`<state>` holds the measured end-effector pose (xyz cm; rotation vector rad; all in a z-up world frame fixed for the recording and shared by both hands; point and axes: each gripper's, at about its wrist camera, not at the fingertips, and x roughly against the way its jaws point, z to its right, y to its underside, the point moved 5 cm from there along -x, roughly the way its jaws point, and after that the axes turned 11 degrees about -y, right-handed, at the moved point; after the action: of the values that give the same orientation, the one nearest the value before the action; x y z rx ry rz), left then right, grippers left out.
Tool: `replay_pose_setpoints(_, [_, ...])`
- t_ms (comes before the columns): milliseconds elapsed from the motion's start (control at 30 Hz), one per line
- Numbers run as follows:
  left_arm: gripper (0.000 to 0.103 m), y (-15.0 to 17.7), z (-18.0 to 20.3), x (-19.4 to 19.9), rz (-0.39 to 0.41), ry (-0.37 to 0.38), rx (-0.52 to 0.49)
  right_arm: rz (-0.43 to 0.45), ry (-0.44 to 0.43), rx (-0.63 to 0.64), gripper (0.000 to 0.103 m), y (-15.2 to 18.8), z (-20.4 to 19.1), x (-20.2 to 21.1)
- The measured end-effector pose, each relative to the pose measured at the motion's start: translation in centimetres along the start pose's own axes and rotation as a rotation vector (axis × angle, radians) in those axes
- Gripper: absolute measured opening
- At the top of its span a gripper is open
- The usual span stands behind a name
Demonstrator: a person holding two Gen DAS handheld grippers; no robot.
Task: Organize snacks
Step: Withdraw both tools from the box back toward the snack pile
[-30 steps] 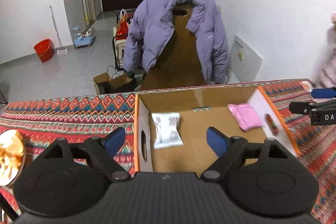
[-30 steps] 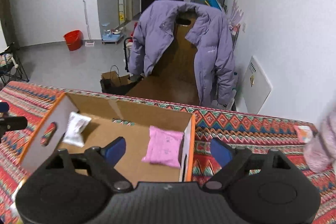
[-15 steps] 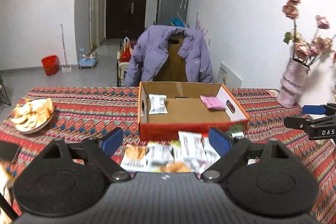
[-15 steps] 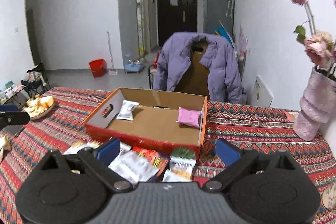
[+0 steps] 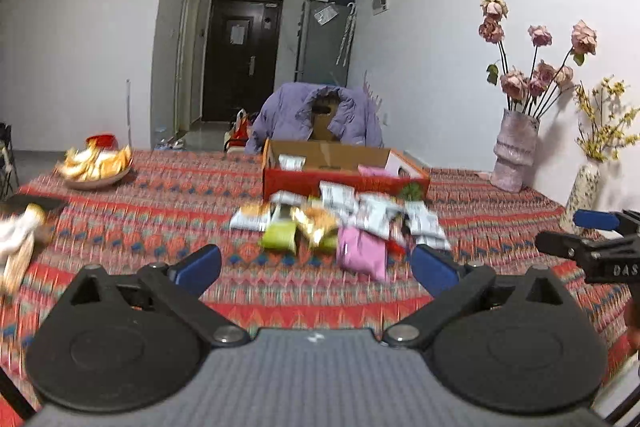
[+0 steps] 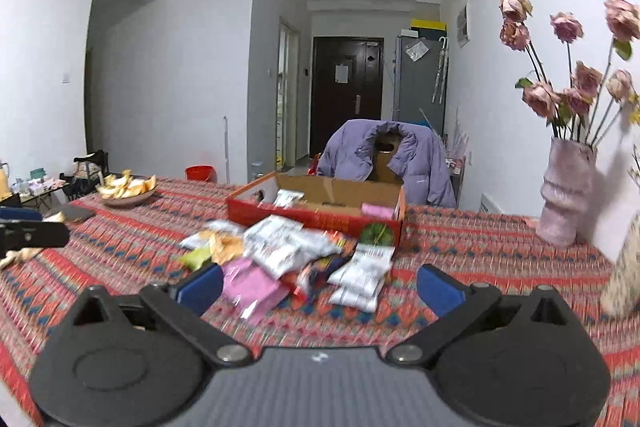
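Light: cool, even indoor light, fairly bright on the white walls
Shadows: soft, beside the vase (image 6: 566, 195)
Blur: motion smear over the snack packets (image 5: 344, 223) and patterned cloth
Edges: fisheye bending, dark corners

Loose snack packets (image 5: 344, 223) heaped before red cardboard box (image 5: 344, 183)

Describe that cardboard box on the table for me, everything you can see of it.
The cardboard box is a shallow open tray, red outside and plain brown inside, with an orange-edged rim and a hand-hole in each end wall. It sits flat on the patterned tablecloth, in front of a chair draped with a purple jacket. Inside lie a white packet and a pink packet. Loose snacks are heaped against its near wall.
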<state>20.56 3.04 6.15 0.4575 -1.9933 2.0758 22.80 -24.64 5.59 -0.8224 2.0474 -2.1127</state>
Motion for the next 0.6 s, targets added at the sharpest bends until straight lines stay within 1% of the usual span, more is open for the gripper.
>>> replay_pose_setpoints(100, [0.103, 2.8, -0.3, 1.2, -0.012, -0.023, -0.020, 0.015, -0.003, 0.011, 0.103, 2.8, -1.7, 2.1])
replay_pose_setpoints(133, [0.103, 3.7, -0.3, 1.6, -0.012, -0.032, -0.042, 0.018, -0.007, 0.011, 0.103, 3.5, -2.1, 2.7])
replay_pose_setpoints(233, [0.103, 5.0, -0.4, 1.9, -0.019, -0.038, -0.073, 0.023, -0.012, 0.008, 0.103, 5.1, -2.9, 4.1])
replay_pose_setpoints(400, [0.103, 5.4, -0.3, 1.7, -0.022, -0.035, -0.093, 0.003, 0.008, -0.024, 0.103, 6.1, -2.5, 3.9])
replay_pose_setpoints(600, [0.103, 5.0, -0.1, 0.5, -0.032, -0.037, -0.102, -0.005, 0.017, -0.036, 0.103, 5.6, -1.7, 2.8])
